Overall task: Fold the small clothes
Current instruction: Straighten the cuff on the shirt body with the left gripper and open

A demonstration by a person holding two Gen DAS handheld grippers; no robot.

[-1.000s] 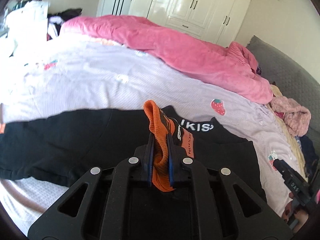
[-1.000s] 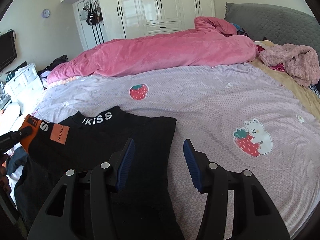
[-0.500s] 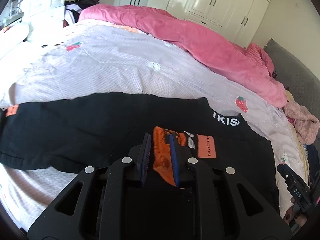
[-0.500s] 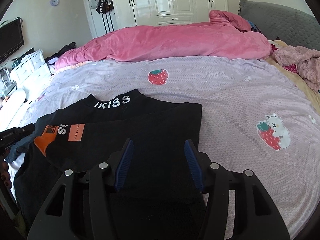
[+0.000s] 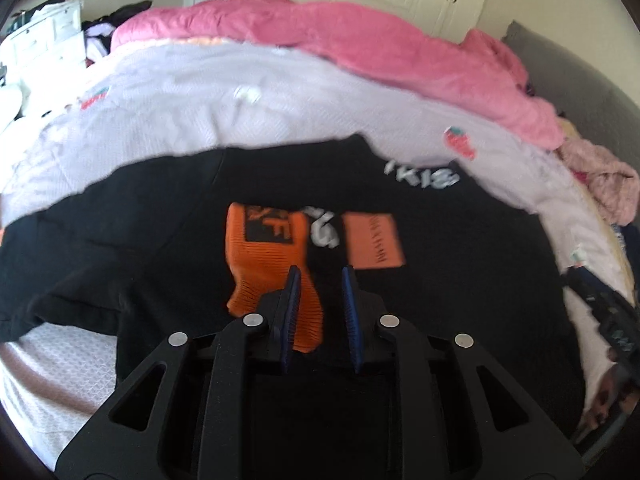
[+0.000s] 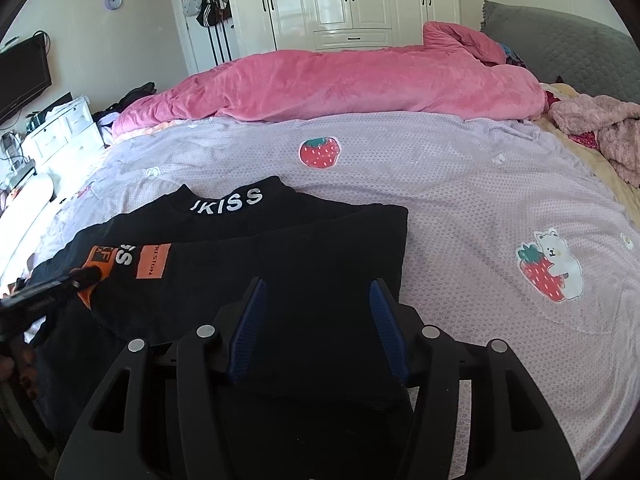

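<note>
A black long-sleeved top (image 5: 160,216) (image 6: 304,248) with white collar lettering lies on the lilac strawberry bedspread (image 6: 460,200). One sleeve is folded across its body; the orange cuff (image 5: 264,256) (image 6: 96,264) lies flat on the black cloth. My left gripper (image 5: 320,276) is open just above the cuff's near end, its left finger (image 5: 290,300) over the orange edge. My right gripper (image 6: 316,292) is open and empty over the top's lower right part.
A rumpled pink duvet (image 6: 340,84) lies along the far side of the bed. A pink fluffy garment (image 6: 600,128) and a grey headboard (image 6: 560,44) are at the right. White wardrobes (image 6: 352,4) and a white dresser (image 6: 60,132) stand beyond.
My left gripper carried the orange cuff across the top, lowered it and opened, letting it go. My right gripper stayed open and moved slightly over the top.
</note>
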